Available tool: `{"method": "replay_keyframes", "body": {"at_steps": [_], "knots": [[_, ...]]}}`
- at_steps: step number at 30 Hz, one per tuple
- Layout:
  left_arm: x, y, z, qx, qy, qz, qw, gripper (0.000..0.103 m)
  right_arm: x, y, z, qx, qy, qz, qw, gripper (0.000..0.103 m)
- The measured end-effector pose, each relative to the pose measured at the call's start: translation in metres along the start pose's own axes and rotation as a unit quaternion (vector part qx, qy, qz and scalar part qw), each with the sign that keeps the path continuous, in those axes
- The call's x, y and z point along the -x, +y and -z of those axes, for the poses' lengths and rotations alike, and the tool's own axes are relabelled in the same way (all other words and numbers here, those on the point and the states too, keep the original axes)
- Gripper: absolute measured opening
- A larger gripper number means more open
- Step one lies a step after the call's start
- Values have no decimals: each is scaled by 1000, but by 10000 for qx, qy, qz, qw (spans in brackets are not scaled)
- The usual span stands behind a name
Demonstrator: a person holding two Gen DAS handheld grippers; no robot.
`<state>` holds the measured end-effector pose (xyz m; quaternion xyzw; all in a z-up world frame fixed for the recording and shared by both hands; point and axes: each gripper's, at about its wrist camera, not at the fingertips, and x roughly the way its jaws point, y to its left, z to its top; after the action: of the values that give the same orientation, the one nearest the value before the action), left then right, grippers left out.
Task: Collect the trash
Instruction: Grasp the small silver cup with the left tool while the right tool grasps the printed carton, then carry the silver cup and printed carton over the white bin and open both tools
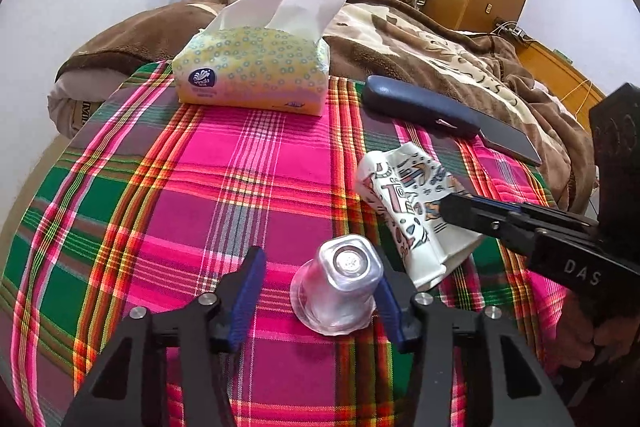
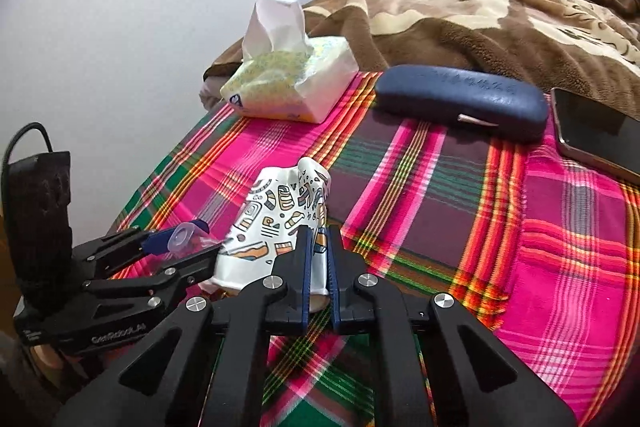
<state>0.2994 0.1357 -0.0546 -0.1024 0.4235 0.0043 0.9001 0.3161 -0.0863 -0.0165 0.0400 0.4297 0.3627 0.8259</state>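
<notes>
**On the plaid cloth: two cups, one claw each**

Near the front edge of the plaid tablecloth, the pick-up step is in hand. The right gripper has its jaws drawn narrow on the rim of the crushed paper cup, a white cup with a coloured pattern, lying on its side with its mouth toward that gripper. From the left wrist view the same cup lies at the right of the cloth, with the right gripper's finger against its wall.

The left gripper stands wide, its blue pads on either side of the clear plastic cup, which sits upside down on the cloth. The right pad looks very near or touching the cup's side; the left pad is apart from it. No grip has been made there yet, as far as I can judge.

Farther off lie things that do not look like trash: a tissue pack at the far left, a dark blue glasses case and a phone at the far right.

The next move likely calls for closing the left jaws gently, since thin clear plastic will buckle or skid, then lifting both cups clear. No bin shows in either view.
</notes>
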Motion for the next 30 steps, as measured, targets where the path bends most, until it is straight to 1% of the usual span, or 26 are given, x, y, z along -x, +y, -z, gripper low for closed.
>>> {"method": "replay_keyframes", "body": {"at_steps": [3,5,7,9,20,30], "knots": [[-1,2,-1,28,-3,33,10000,40,5,-3,0,-58,-81,97,9999,6],[-1,1,-1,31,-15,25,10000,36,7,-4,1,-44,-113,244,9996,6],[0,1,0,33,-16,36,10000,36,10,-7,2,-92,-135,251,9996,6],[2,0,1,23,-21,81,10000,32,12,-8,5,-145,-157,248,9995,6],[22,-21,10,-280,-145,111,9994,32,42,-12,18,-356,-415,379,9978,6],[53,-53,26,-608,-232,309,9974,32,85,-12,40,-556,-747,512,9943,6]]}}
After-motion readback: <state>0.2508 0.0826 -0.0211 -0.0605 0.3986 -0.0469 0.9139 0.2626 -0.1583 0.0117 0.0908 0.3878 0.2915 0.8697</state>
